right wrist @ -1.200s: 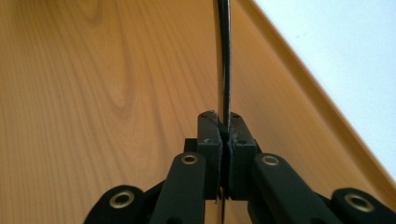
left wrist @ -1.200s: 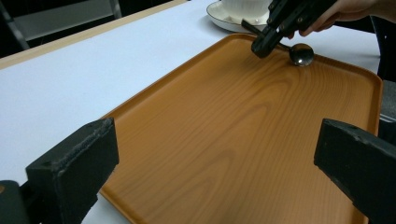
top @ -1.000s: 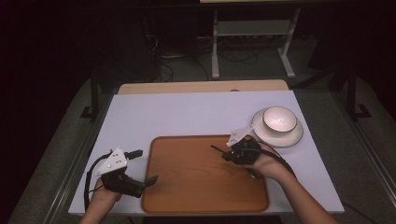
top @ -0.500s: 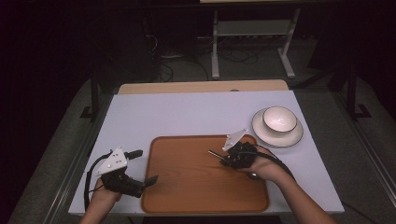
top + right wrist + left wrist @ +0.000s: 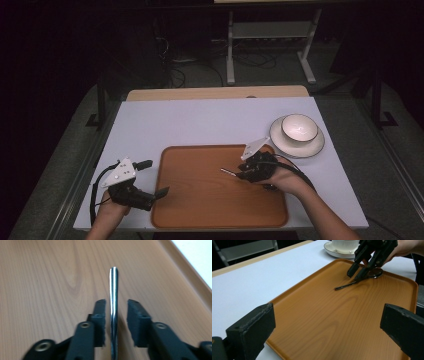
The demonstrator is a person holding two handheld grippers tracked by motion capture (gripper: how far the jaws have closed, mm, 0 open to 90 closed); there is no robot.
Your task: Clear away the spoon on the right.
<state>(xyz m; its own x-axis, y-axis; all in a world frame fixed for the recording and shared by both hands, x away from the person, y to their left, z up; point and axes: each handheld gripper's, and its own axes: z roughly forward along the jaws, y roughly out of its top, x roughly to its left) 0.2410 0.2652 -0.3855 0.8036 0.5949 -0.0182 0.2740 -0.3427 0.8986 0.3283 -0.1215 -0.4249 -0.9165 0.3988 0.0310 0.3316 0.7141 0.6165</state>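
The right gripper [image 5: 239, 173] is positioned over the right half of the rectangular brown wood-grain plastic tray [image 5: 200, 200], its jaws slightly parted on either side of the thin shiny metal spoon [image 5: 113, 305], which runs between them; the left jaw is at or very near the handle, the right jaw stands off with a visible gap. In the left gripper view the spoon [image 5: 352, 282] lies on the tray [image 5: 332, 322] with its bowl beneath the right gripper [image 5: 357, 271]. The left gripper [image 5: 152, 177] sits at the tray's 9 o'clock edge, jaws spread wide and holding nothing. The tray rests on a pale lavender rectangular tabletop [image 5: 200, 122] with a light wooden strip [image 5: 215, 93] along its 12 o'clock edge. At the tray's 2 o'clock, clear of both grippers, a white ceramic bowl [image 5: 299, 128] stands on a white saucer [image 5: 280, 141]. Beyond the table, the dark room holds a grey metal stand [image 5: 270, 30] and floor cables [image 5: 175, 60].
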